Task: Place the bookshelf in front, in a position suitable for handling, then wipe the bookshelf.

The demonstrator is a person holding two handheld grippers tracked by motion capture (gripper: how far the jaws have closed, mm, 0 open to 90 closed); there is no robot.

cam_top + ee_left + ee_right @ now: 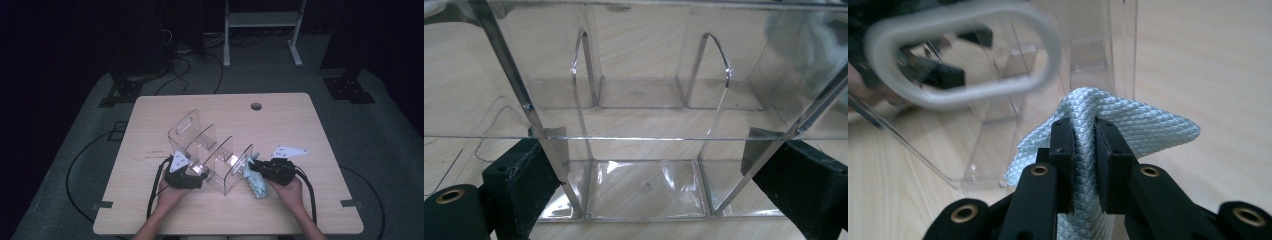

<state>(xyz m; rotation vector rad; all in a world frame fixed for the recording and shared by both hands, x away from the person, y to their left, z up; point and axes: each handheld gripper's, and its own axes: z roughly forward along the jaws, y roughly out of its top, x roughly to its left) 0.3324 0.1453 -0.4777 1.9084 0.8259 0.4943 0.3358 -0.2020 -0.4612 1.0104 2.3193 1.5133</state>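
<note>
Two grippers are at work here, and the job looks about midway. Nearest the person, the left gripper (192, 176) has its black jaws spread wide around one end of the clear acrylic divided organiser (210, 152), a jaw on each side wall, so the box is braced on the pale wooden table (310, 200). Just to the side of it, the right gripper (260, 167) has its jaws pinched almost together on a fold of the light blue woven cleaning cloth (1143, 130), which bunches up above the pads and hangs below them. That cloth sits right at the organiser's near end wall, beside the oval handle cut-out (960, 62); whether it actually touches the plastic is hard to tell from the right gripper view. Judging by this, the box is secured and the cloth is in hand, but wiping of the walls and of the compartments beyond the left gripper's jaws is probably still ahead. Farther off, past the organiser, the table has a round cable hole (256, 106). No brand, label or readable writing shows on anything.
</note>
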